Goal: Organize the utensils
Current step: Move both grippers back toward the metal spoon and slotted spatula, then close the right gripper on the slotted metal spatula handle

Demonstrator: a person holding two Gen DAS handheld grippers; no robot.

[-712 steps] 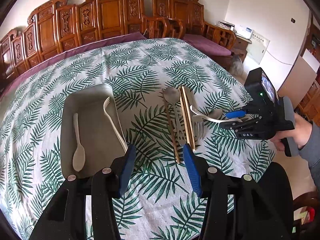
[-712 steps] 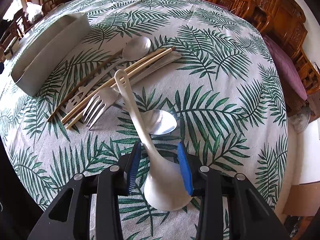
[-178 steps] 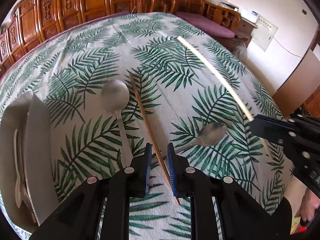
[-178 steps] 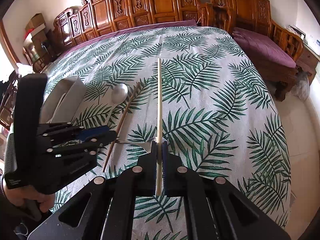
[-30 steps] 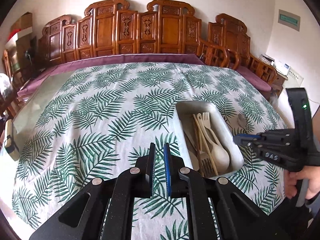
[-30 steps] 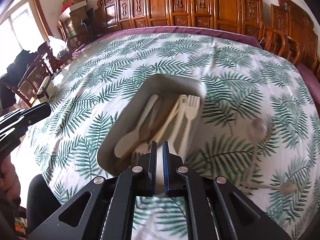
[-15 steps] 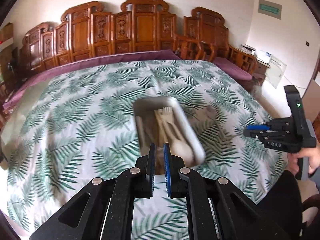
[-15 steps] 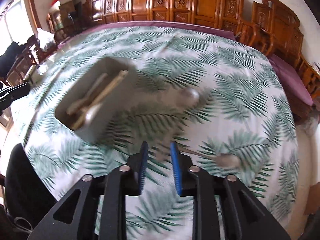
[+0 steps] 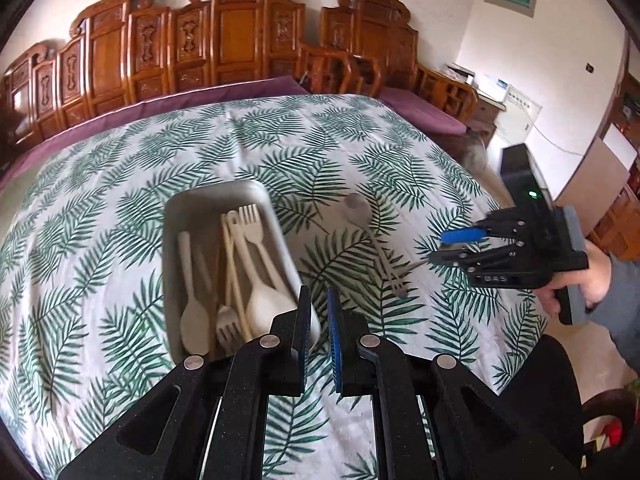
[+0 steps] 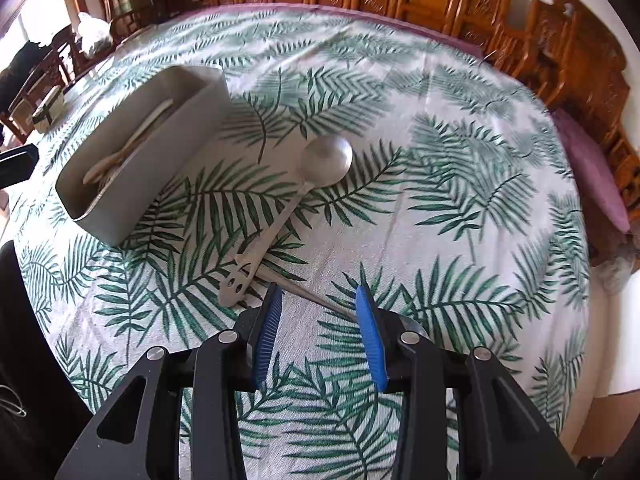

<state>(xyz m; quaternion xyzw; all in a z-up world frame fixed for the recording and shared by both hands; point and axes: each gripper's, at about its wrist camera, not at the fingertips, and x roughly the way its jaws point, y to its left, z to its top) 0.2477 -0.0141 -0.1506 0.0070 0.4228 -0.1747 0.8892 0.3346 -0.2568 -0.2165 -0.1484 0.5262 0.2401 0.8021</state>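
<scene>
A grey tray (image 9: 208, 200) (image 10: 160, 136) on the leaf-print tablecloth holds several cream spoons, forks and chopsticks. A large metal spoon (image 10: 326, 158) (image 9: 358, 210) lies on the cloth right of the tray. A second thin metal handle (image 10: 312, 296) crosses under its end and runs between my right fingers; its head is hidden behind the right finger. My right gripper (image 10: 318, 320) (image 9: 448, 246) is open and low over that handle. My left gripper (image 9: 318, 320) is nearly shut and empty, above the tray's near right corner.
Carved wooden chairs (image 9: 224, 40) ring the far side of the round table. A purple cushion (image 10: 592, 176) lies past the table's right edge. A small box (image 10: 48, 108) sits near the far left edge.
My right gripper has opened wide and dropped toward the two metal utensils. The left gripper has swung so the tray sits lower left; it stays nearly shut.
</scene>
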